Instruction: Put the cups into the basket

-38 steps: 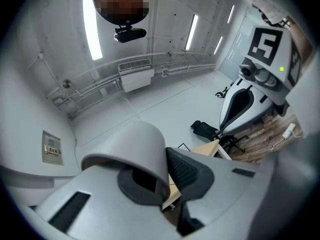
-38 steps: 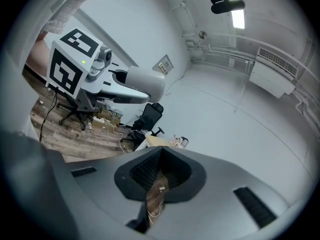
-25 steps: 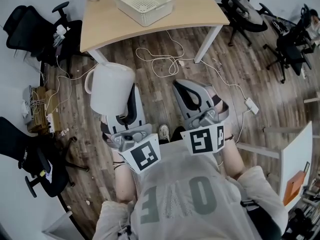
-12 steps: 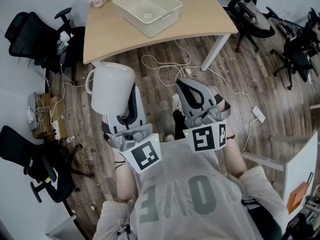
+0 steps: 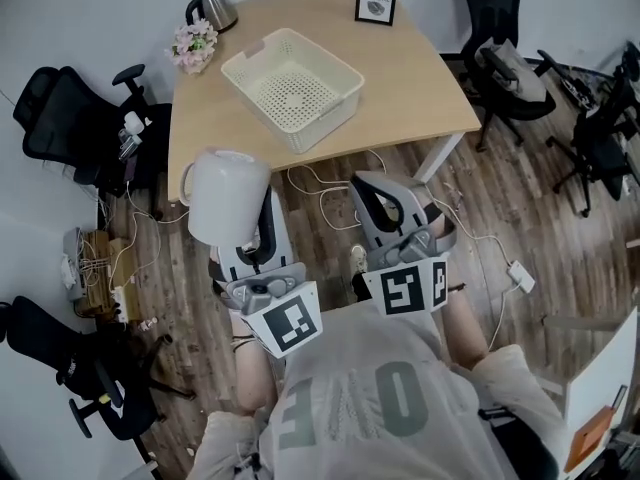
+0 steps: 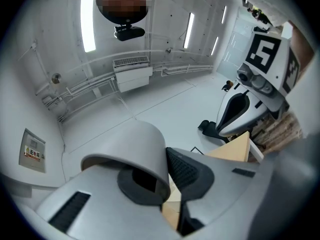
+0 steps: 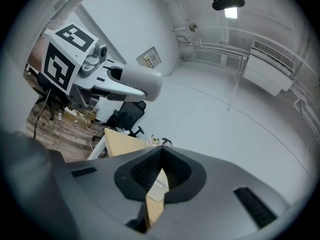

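Note:
A white cup (image 5: 228, 196) with a handle on its left side is clamped by its rim in my left gripper (image 5: 247, 220), mouth toward the gripper. In the left gripper view the cup (image 6: 131, 151) covers the left jaw and the right jaw presses its wall. A cream perforated basket (image 5: 340, 78) stands with nothing in it on the wooden table (image 5: 420, 78), ahead of both grippers. My right gripper (image 5: 384, 204) hovers over the floor beside the left one, jaws together with nothing between them. In the right gripper view, the right gripper (image 7: 159, 178) points up at the wall.
On the table's far side stand a kettle (image 5: 212, 8), a flower bunch (image 5: 194, 46) and a small framed sign (image 5: 376, 0). Cables (image 5: 330, 190) trail on the wood floor under the table edge. Black office chairs (image 5: 60, 128) flank the table at left and at right (image 5: 505, 53).
The table and basket have come closer and lower in the head view, with the kettle and sign now showing. Both grippers keep their pose; the left still holds the cup.

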Motion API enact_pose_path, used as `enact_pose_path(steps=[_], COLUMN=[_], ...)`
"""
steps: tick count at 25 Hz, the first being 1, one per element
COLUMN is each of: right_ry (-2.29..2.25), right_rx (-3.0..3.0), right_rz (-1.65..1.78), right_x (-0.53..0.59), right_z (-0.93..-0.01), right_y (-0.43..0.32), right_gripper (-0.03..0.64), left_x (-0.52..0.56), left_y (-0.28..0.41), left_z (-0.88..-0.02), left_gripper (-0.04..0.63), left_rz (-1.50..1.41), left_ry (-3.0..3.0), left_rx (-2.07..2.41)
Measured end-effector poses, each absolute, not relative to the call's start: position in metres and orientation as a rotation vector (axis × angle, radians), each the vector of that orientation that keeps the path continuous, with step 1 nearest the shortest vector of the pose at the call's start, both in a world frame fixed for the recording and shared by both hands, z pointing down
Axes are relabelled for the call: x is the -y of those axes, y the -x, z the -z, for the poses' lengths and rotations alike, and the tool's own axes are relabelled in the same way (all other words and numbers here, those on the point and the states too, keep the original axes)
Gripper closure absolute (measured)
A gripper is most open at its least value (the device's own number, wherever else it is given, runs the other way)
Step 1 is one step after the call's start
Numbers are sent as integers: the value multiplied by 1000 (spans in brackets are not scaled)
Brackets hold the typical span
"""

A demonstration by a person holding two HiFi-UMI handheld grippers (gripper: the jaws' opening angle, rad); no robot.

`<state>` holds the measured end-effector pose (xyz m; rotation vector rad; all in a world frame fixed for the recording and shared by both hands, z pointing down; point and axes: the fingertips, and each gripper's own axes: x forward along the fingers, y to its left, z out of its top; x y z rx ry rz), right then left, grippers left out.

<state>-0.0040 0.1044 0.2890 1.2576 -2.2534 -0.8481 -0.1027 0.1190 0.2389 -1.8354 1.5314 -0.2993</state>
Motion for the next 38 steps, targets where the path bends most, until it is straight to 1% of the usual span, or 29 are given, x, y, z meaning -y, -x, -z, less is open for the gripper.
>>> enact_pose_path(steps=[6,9,13,18,26,31,38], right_ry=[-1197,-1178,-1142,-1116,-1035,-1039,-1099], right_rx=[2297,2328,2357,2377,2366,2339,2303], right_rz=[856,859,875,860,817,824,830], right_x=[-33,3,49,100,148,183,220], right_z=[-281,-277,-279,-286,-311,-308,-290], right_y=[-8,-8,-6,-13,-10,8,18], right_gripper=[618,618,618,618,618,618,618], left_x=[-51,-19,27,79,129,168,214], left_y=[89,85,85,74,79,97,103], left_z=[-231,-227,-234,-242,-259,-255,-237], left_gripper=[552,552,552,552,552,552,552], left_rz=[351,321,394,407,497,441,333], left_ry=[1809,1787,1771,1770,1809,1836,1862], left_rx=[-1580,-1581,-1613,-1615,-1640,-1651,-1571])
